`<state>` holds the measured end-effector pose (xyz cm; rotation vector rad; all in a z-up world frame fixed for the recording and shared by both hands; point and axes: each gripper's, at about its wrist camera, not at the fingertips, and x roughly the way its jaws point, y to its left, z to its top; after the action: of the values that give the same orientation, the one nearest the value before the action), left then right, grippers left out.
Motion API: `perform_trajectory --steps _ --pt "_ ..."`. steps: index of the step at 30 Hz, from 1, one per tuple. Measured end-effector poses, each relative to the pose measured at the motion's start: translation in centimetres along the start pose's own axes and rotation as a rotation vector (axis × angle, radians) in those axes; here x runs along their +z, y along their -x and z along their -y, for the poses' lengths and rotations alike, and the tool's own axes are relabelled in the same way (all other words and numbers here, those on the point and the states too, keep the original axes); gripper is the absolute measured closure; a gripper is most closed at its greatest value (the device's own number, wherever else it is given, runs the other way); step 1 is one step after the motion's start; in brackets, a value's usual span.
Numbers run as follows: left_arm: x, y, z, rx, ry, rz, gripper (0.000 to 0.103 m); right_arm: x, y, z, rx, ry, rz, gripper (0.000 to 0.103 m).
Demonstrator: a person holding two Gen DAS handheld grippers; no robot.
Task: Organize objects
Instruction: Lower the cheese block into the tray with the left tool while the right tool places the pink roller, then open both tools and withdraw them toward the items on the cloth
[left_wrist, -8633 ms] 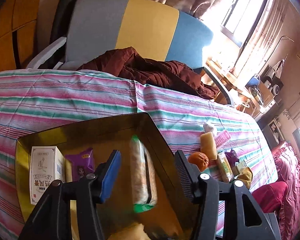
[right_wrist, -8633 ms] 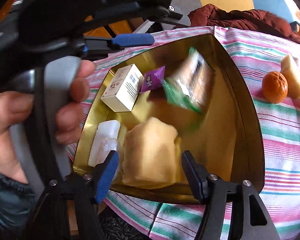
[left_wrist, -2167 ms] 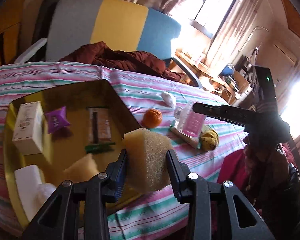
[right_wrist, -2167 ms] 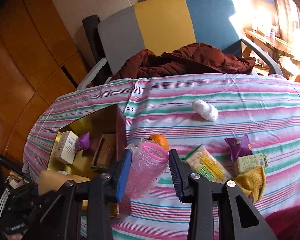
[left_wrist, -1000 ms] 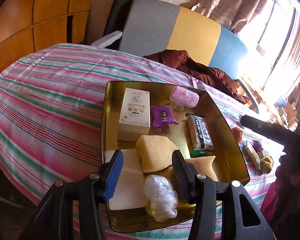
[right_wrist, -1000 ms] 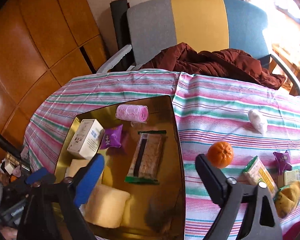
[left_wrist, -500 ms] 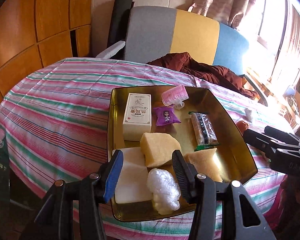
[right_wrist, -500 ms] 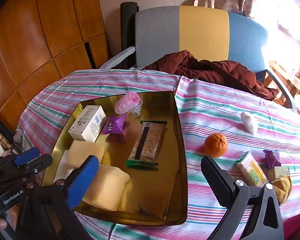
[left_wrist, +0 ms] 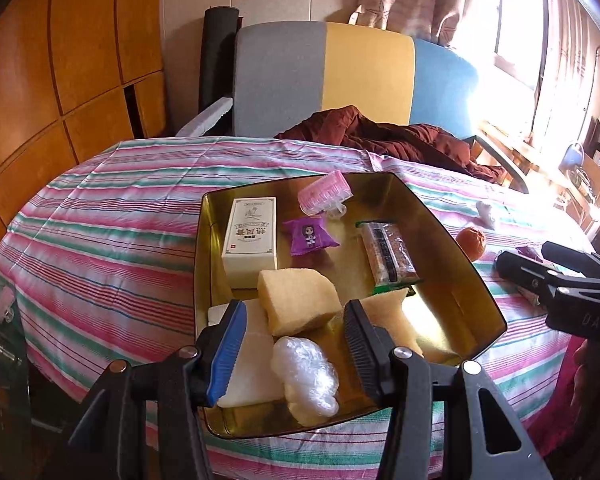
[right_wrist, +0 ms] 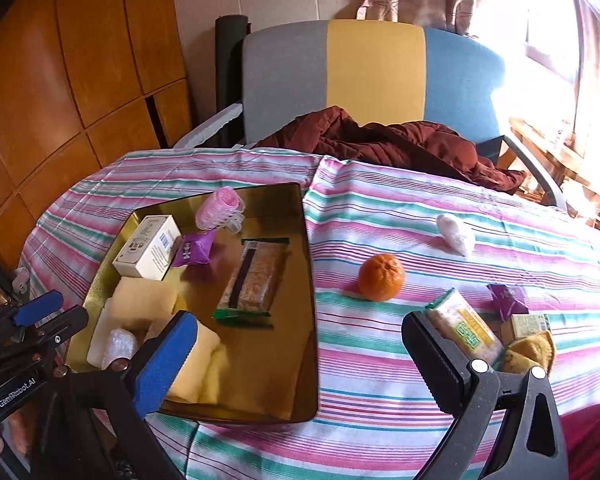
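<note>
A gold tray (left_wrist: 485,294) sits on the striped tablecloth. It holds a white box (left_wrist: 250,236), a pink roller (left_wrist: 325,192), a purple packet (left_wrist: 309,236), a snack bar (left_wrist: 388,254), two yellow sponges (left_wrist: 300,300), a white block (left_wrist: 252,356) and a clear plastic wad (left_wrist: 304,372). My left gripper (left_wrist: 294,312) hovers open over the tray's near end, holding nothing. My right gripper (right_wrist: 300,328) is wide open above the tray's right rim (right_wrist: 312,320). Right of the tray lie an orange (right_wrist: 381,277), a cracker packet (right_wrist: 464,330) and a second purple packet (right_wrist: 508,300).
A white wad (right_wrist: 456,233), a small box (right_wrist: 530,326) and a yellow cloth (right_wrist: 532,354) also lie on the cloth. A grey, yellow and blue chair (right_wrist: 372,68) with a maroon jacket (right_wrist: 380,144) stands behind the table. Wooden panels line the left wall.
The sponge that my left gripper carried and the pink roller that my right gripper carried now lie in the tray. Both grippers have opened and drawn back a little.
</note>
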<state>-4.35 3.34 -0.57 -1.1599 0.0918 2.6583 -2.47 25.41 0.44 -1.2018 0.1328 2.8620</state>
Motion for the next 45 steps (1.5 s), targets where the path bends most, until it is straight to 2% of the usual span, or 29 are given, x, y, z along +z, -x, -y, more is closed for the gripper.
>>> perform_trajectory --steps 11,18,27,33,36,41,45 --pt "-0.3 0.2 2.1 -0.014 -0.050 -0.003 0.052 -1.1 1.2 3.7 -0.066 -0.054 0.005 0.000" --pt "-0.3 0.7 3.4 -0.038 -0.095 0.006 0.052 -1.2 1.8 7.4 -0.130 -0.103 0.004 0.000" --pt "-0.1 0.4 5.7 -0.065 -0.156 -0.004 0.052 -0.5 3.7 15.0 -0.265 -0.196 0.050 0.000" --pt "0.0 -0.2 7.8 -0.083 -0.206 -0.018 0.052 -1.3 4.2 20.8 -0.345 -0.313 0.089 0.000" --pt "0.2 -0.5 9.1 -0.094 -0.238 -0.025 0.052 -2.8 4.4 23.4 -0.339 -0.427 0.114 0.000" --pt "0.6 -1.0 11.7 -0.131 -0.282 -0.027 0.052 -4.7 5.7 27.4 -0.244 -0.690 0.182 0.000" --pt "0.7 -1.6 14.4 -0.194 -0.324 -0.050 0.052 -5.4 6.2 28.6 -0.204 -0.784 0.215 0.000"
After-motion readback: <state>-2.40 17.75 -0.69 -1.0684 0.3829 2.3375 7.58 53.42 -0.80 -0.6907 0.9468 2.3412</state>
